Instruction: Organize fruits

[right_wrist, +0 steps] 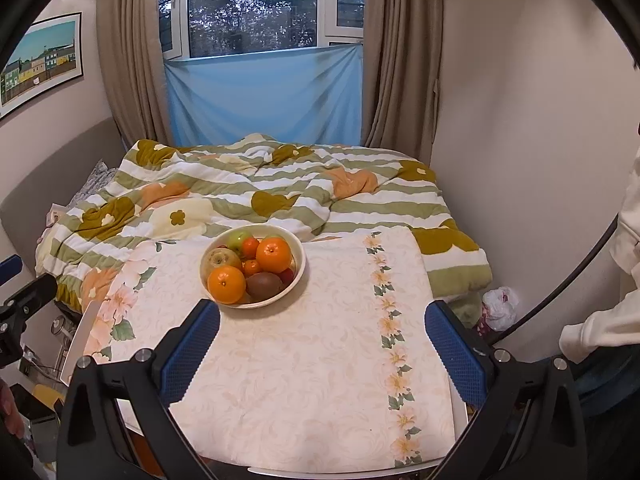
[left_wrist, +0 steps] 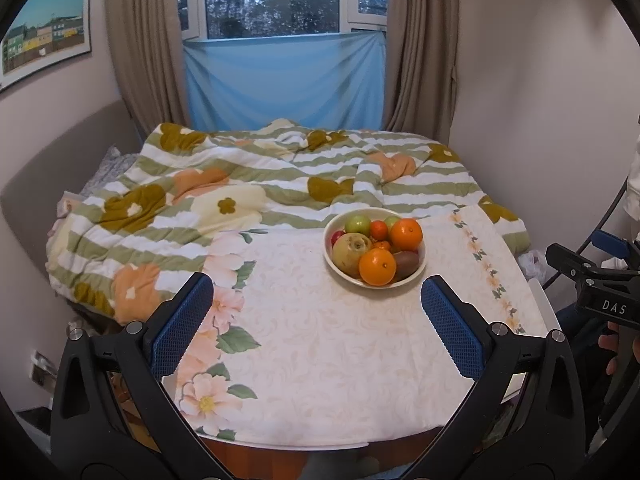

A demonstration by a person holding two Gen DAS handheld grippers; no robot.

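A cream bowl (left_wrist: 416,272) (right_wrist: 298,276) full of fruit stands at the far side of a table with a floral cloth (left_wrist: 320,352) (right_wrist: 320,380). It holds two big oranges (left_wrist: 377,267) (right_wrist: 226,285), a yellowish pear (left_wrist: 352,251), a kiwi (right_wrist: 263,284), green apples and small tangerines. My left gripper (left_wrist: 316,292) hovers open over the near table, with nothing between its blue pads. My right gripper (right_wrist: 323,318) is open too, the bowl just beyond its left finger (right_wrist: 192,352). In the left wrist view the right gripper's black body (left_wrist: 600,292) shows at the right edge.
A bed with a green striped floral quilt (left_wrist: 260,184) (right_wrist: 240,192) lies directly behind the table. Beyond it are a window, a blue cloth and beige curtains. A person's cream sleeve (right_wrist: 616,320) is at the right. A plastic bag (right_wrist: 500,306) lies on the floor by the wall.
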